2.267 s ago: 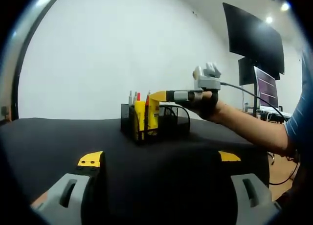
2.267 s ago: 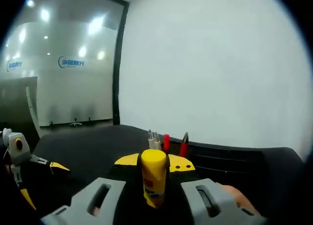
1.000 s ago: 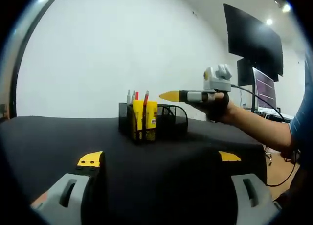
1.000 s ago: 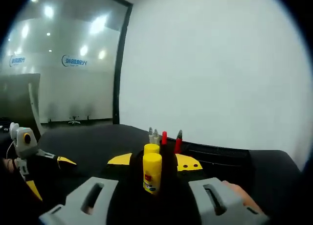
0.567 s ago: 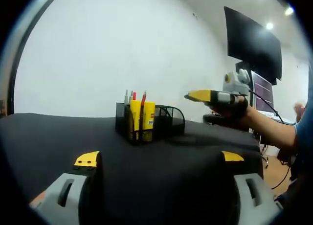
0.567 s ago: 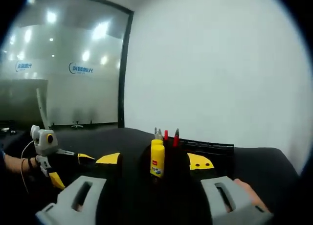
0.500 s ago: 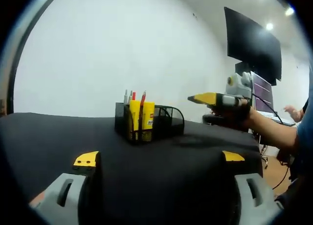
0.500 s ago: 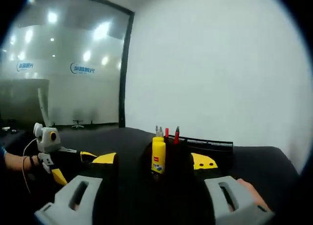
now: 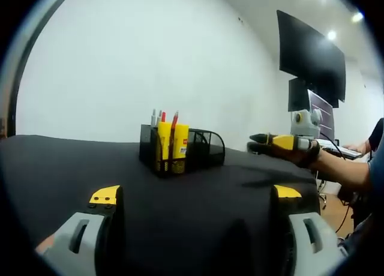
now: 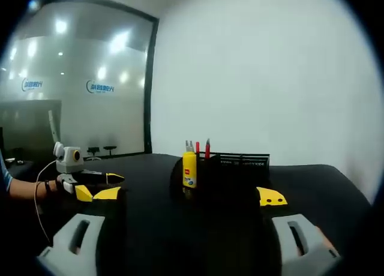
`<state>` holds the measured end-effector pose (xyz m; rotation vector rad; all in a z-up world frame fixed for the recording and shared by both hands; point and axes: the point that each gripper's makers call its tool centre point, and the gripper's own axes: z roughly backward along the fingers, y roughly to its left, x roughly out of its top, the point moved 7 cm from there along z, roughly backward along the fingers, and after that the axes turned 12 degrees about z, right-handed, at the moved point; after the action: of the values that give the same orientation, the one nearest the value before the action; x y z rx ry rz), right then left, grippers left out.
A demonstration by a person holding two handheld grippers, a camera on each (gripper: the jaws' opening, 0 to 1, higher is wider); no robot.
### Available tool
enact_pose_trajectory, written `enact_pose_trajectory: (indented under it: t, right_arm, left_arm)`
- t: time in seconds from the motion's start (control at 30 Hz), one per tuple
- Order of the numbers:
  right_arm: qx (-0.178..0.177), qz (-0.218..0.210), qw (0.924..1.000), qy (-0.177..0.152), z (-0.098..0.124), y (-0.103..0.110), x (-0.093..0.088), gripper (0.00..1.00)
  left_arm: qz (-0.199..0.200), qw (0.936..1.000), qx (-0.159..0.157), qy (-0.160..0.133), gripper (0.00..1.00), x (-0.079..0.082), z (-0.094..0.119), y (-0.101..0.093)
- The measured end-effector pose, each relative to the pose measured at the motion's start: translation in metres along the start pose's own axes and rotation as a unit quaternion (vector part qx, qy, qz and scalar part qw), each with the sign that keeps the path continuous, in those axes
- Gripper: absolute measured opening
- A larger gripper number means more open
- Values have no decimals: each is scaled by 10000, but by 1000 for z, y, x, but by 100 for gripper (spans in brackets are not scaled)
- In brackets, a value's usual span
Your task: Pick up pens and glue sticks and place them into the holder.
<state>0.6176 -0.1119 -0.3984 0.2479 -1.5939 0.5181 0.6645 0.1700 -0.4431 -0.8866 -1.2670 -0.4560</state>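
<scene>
Black mesh holder (image 9: 180, 147) stands at the centre of the left gripper view on the dark worktop (image 9: 60, 168), with yellow glue sticks (image 9: 171, 145) and pens (image 9: 162, 117) upright inside it. At the bottom of that frame the left gripper (image 9: 193, 219) has its jaws wide apart and empty. At the bottom of the right gripper view, the right gripper (image 10: 189, 219) is likewise spread and empty, short of the holder at centre frame.
</scene>
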Motion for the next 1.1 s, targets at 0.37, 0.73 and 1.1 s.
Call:
enact_pose_trajectory:
  t: [0.37,0.73,1.1]
  right_arm:
    - [-8,-61,10000,32,26,-2,-27,88]
    - [-144,-112,9998,-42,44,-13,-30,92]
    - [-189,-117,9997,-36,47,-13,-36,87]
  left_arm:
    - [8,10000,9,74,96,-1,-1,0]
    - [11,9999,28,105,96,-2,-1,0]
    - [9,10000,47,79,96,-3,0,-3]
